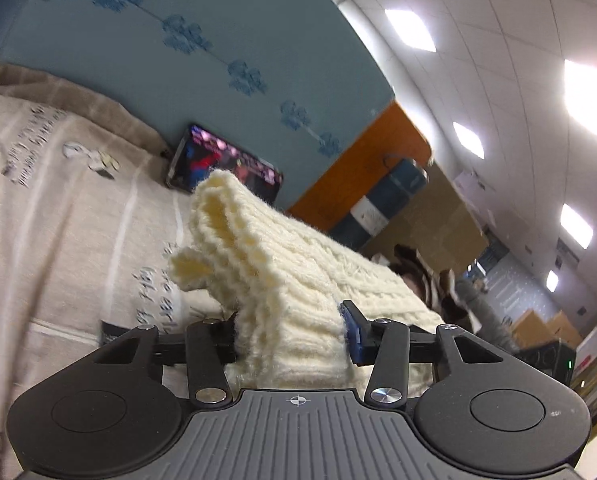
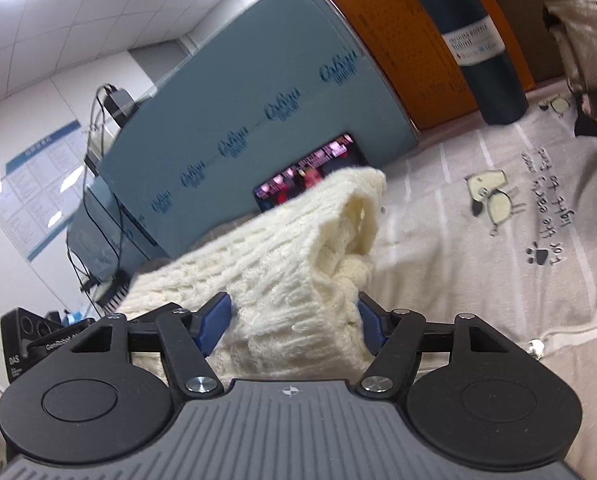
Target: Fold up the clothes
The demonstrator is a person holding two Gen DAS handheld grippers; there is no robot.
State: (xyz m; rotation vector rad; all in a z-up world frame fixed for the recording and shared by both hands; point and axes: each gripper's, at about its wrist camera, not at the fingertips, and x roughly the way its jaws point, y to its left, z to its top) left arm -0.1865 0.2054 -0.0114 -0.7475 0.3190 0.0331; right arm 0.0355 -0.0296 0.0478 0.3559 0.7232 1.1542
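While both views tilt sharply, each tool plainly has a bunch of knitwear pinched between its blue pads. The left gripper is closed on a thick fold of the cream sweater, its fingers pressed into the ribbed edge from either side. The right gripper is closed the same way on the sweater, with the wool bulging out between its fingers. From each tool the knit runs up toward twelve o'clock, lifted off the surface, its folded end hanging open. Under it, at nine o'clock in the left view and three o'clock in the right, lies a beige bedsheet with pale stripes, cartoon dogs and handwriting. Just past the sweater's far end a tablet with a lit screen leans against a blue-grey board. At one o'clock in the right view a dark blue roll stands against an orange panel.
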